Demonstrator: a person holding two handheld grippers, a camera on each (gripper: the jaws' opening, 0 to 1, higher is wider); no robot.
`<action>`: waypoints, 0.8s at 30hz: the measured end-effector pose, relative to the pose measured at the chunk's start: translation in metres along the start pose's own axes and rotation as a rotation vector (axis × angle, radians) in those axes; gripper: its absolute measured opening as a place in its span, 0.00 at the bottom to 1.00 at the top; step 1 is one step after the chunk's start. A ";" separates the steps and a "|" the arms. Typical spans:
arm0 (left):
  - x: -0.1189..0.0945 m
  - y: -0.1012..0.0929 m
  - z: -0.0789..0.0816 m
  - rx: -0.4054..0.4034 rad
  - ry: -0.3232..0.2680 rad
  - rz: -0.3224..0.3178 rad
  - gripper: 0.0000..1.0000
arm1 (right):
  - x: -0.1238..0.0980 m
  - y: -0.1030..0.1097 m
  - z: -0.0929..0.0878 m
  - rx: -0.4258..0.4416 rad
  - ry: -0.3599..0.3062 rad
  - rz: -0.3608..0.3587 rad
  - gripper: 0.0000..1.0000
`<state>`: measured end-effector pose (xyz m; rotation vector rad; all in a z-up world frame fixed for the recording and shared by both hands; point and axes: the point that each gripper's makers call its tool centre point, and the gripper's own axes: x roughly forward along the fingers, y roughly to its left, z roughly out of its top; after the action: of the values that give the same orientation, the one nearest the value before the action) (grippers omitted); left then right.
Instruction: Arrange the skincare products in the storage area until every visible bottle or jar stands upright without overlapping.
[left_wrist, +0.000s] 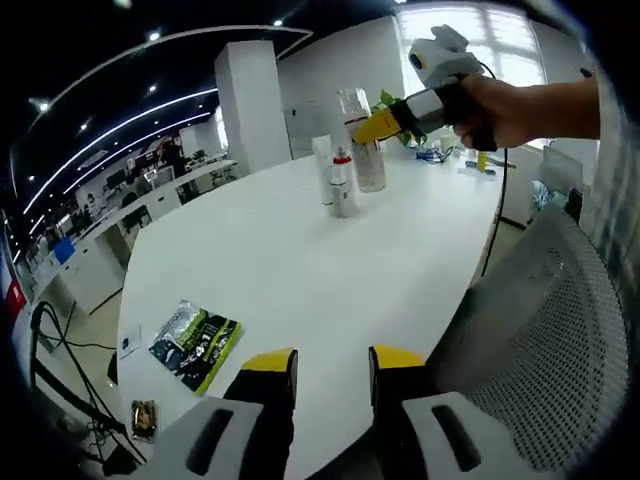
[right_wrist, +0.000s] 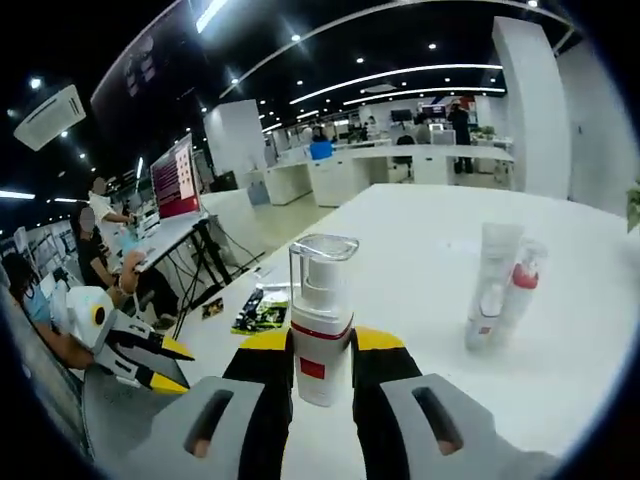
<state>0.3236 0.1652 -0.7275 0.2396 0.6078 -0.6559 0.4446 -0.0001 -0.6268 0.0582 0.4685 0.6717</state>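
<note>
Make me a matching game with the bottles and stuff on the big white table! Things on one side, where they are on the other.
Things:
1. pump bottle
2. white tube
3. green packet
4. left gripper

Places or states:
A. lying flat near the table edge
B. open, holding nothing
C. clamped between the right gripper jaws
D. standing beside the red-capped bottle

Pairs: 1-C, 2-D, 3-A, 4-B

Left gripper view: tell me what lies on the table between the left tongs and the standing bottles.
Bare white table runs from the left tongs to the bottles. The packet lies off to one side.
</note>
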 end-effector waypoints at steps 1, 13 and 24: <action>0.001 0.000 -0.001 0.009 0.005 0.007 0.31 | 0.001 -0.004 -0.001 0.000 0.004 -0.008 0.19; 0.004 -0.001 -0.014 0.079 0.069 0.027 0.31 | 0.011 -0.043 -0.016 0.017 0.026 -0.032 0.19; 0.006 -0.005 -0.021 0.095 0.105 0.008 0.30 | 0.025 -0.083 -0.040 -0.009 0.074 -0.096 0.19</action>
<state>0.3150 0.1665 -0.7483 0.3670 0.6771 -0.6684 0.4929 -0.0532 -0.6892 0.0023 0.5366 0.5833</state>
